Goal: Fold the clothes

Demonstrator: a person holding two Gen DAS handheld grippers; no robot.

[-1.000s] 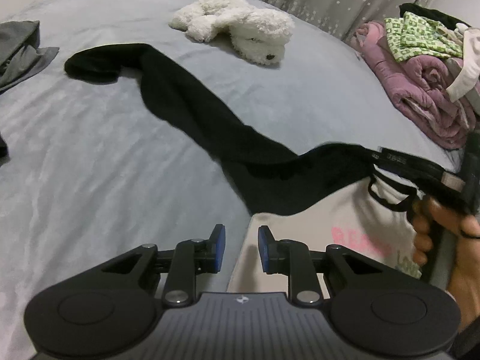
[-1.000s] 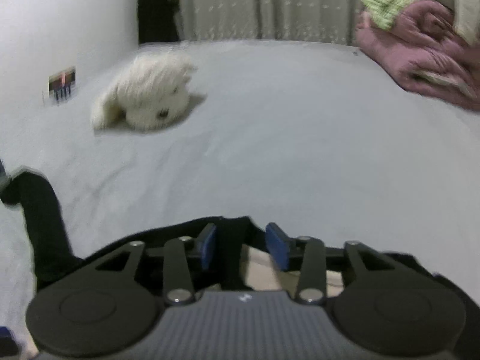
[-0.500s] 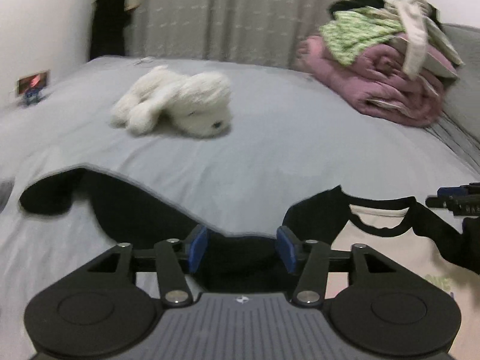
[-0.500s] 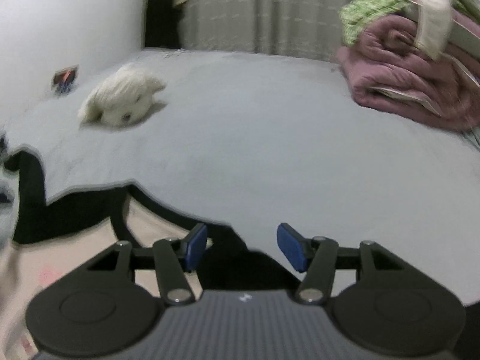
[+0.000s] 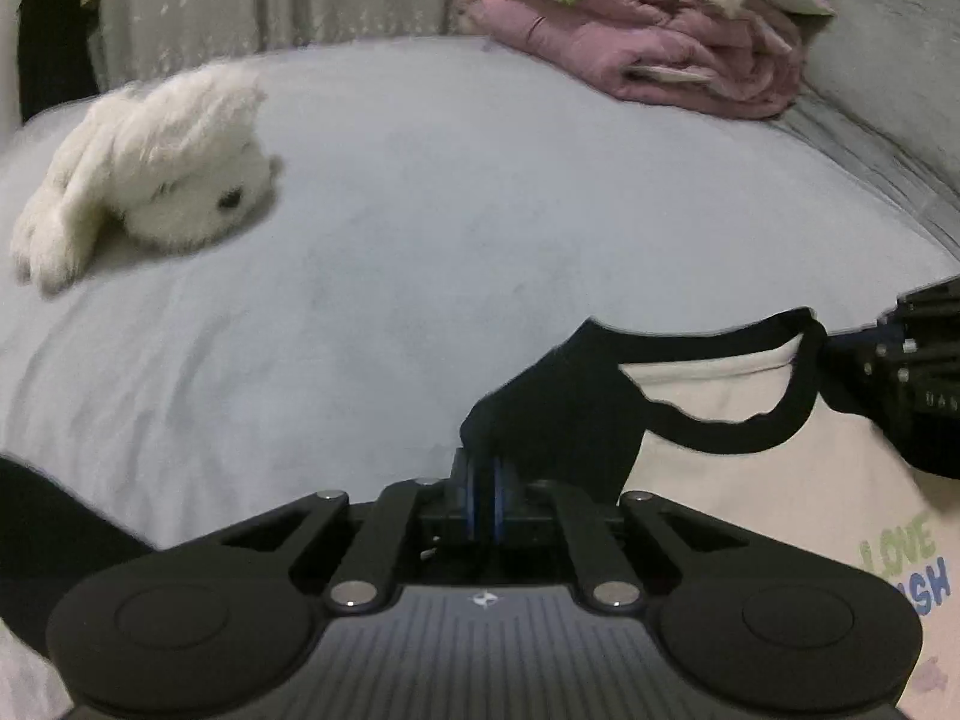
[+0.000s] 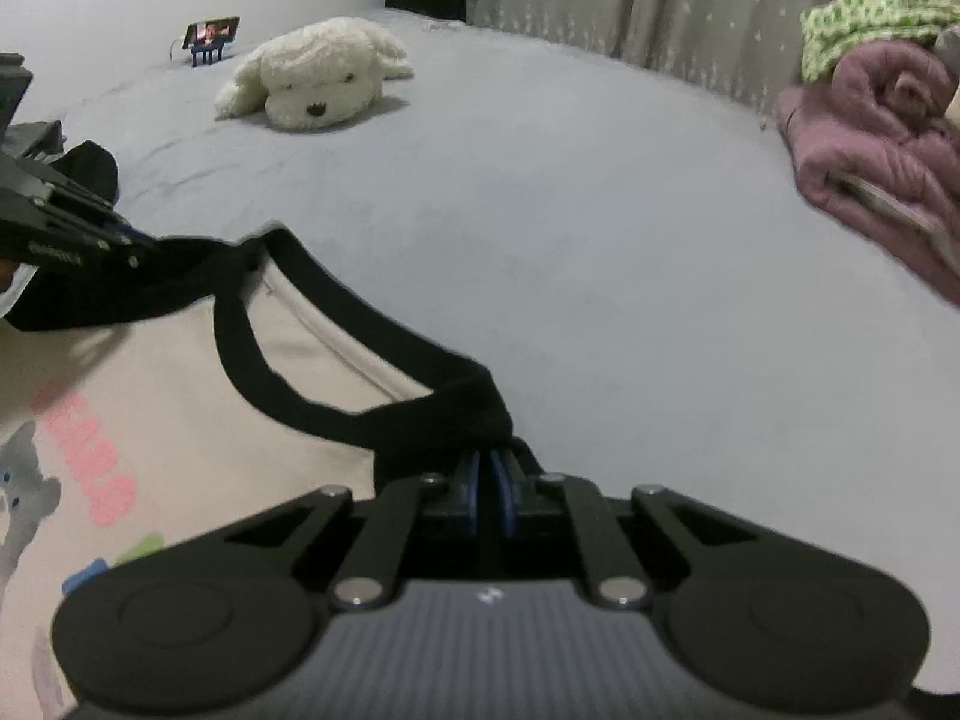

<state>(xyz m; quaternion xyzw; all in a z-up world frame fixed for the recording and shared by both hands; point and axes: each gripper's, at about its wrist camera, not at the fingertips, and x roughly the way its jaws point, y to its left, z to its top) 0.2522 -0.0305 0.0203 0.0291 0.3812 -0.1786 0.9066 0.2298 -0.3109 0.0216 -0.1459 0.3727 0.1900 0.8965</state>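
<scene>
A cream shirt (image 5: 780,480) (image 6: 180,408) with black sleeves, a black collar and coloured lettering lies on the grey bed. My left gripper (image 5: 485,474) is shut on the black shoulder fabric to the left of the collar (image 5: 720,438). At the other side of the collar (image 6: 336,348), my right gripper (image 6: 491,468) is shut on the black shoulder fabric. Each gripper shows at the edge of the other's view: the right one (image 5: 918,372) and the left one (image 6: 66,228). A black sleeve (image 5: 36,516) trails off to the left.
A white plush dog (image 5: 150,168) (image 6: 318,72) lies further back on the bed (image 5: 480,192). A pile of pink bedding and green clothes (image 5: 648,36) (image 6: 876,120) sits at the back right. A small phone on a stand (image 6: 210,36) is by the wall; curtains hang behind.
Both grippers moved onto the shirt's shoulders beside the collar and went from open to shut on the black fabric. The left view swung right, away from the long black sleeve.
</scene>
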